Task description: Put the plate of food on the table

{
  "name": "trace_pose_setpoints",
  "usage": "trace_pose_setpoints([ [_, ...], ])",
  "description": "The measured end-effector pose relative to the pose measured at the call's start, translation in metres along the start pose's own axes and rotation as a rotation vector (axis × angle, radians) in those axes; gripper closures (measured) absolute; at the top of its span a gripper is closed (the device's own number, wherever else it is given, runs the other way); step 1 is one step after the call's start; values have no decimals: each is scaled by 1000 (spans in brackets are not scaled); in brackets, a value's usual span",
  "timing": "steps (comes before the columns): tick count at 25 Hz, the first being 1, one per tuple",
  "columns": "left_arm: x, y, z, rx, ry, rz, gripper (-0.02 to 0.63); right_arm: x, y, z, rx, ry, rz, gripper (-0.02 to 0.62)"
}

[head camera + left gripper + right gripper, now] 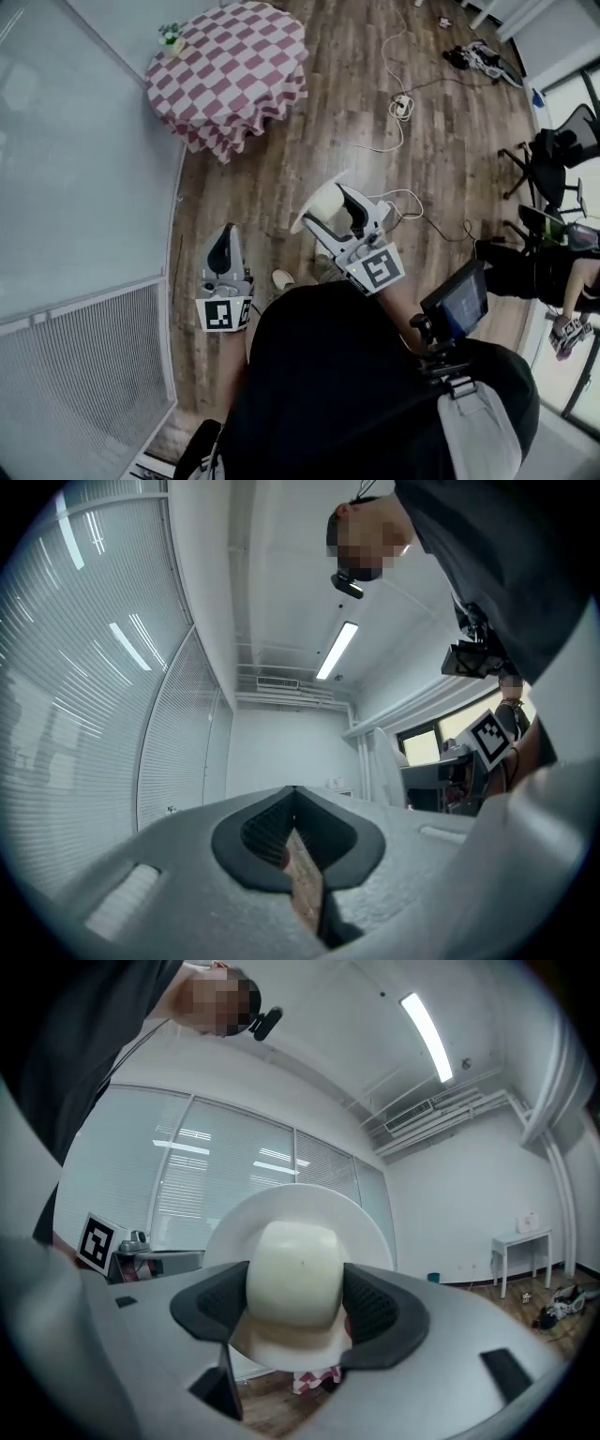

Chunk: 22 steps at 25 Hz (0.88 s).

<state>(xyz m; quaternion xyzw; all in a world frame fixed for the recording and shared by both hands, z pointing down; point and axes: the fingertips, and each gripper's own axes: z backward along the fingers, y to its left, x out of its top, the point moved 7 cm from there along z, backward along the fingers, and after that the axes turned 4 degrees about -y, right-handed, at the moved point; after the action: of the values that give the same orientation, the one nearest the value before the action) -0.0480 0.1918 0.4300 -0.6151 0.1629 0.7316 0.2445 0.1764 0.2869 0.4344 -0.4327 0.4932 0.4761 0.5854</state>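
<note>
The round table (230, 70) with a red-and-white checked cloth stands far off at the top left of the head view. My right gripper (325, 214) is held at chest height over the wooden floor, shut on a white plate (314, 206). In the right gripper view the plate (281, 1206) is tilted up toward the camera, with a pale cream block of food (292, 1274) on it, and my right gripper (295, 1288) pinches both between its dark pads. My left gripper (223, 246) hangs lower left, jaws together (295, 841) with nothing between them.
A small vase of flowers (171, 37) stands on the table's far side. White cables and a power strip (401, 105) lie on the floor between me and the table. Office chairs (553, 159) and a seated person (553, 272) are at right. A glass wall (75, 159) runs along the left.
</note>
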Motion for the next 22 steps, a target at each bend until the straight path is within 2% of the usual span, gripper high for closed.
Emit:
trace_pose_setpoints([
  [5,-10,-4,-8,-52,4,23,612,-5,-11,0,-50,51,14,279],
  [10,-11,-12,-11,-83,26,31,612,3,-20,2,-68,-12,22,281],
  [14,-14,-15,-11,-94,37,31,612,2,-24,6,-79,-4,31,280],
  [19,-19,-19,-9,-105,40,14,612,2,-30,11,-104,-57,28,281],
  [22,-20,-29,-21,-118,47,1,612,4,-48,17,-117,-61,24,281],
])
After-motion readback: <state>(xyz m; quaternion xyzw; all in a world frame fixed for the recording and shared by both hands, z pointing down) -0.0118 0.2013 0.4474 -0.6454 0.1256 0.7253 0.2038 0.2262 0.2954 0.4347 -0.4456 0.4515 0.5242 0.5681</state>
